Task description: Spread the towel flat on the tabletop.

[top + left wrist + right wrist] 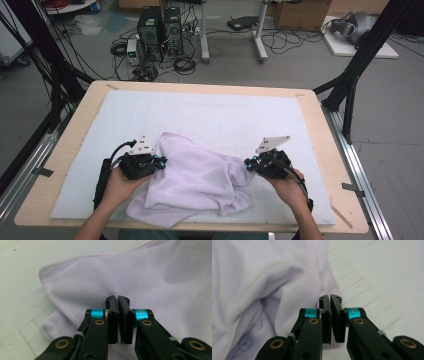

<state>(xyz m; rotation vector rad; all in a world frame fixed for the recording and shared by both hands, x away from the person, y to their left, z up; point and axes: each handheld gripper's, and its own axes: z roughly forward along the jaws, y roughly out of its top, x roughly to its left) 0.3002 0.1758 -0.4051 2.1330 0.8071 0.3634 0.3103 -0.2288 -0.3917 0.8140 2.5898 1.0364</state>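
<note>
Evidently a cloth-handling job: both grippers at opposite sides of a crumpled pale lilac terry towel [192,180].

Towel lies bunched on the white padded mat [200,112] covering the light wooden table [322,130], toward the near edge, between the two hands. Left gripper [161,162] sits at the towel's left side; in the left gripper view its jaws stand pressed together, no fabric visible between the pads, hemmed corner [45,271] just beyond the tips. Right gripper [248,164] is at the right side; jaws likewise drawn shut, towel's folded edge [287,307] just beside them, and whether a sliver of cloth is pinched I cannot tell. Judgement: the hands flank the heap to find two edges and spread it flat; a fresh bite on the hem seems needed first.
</note>
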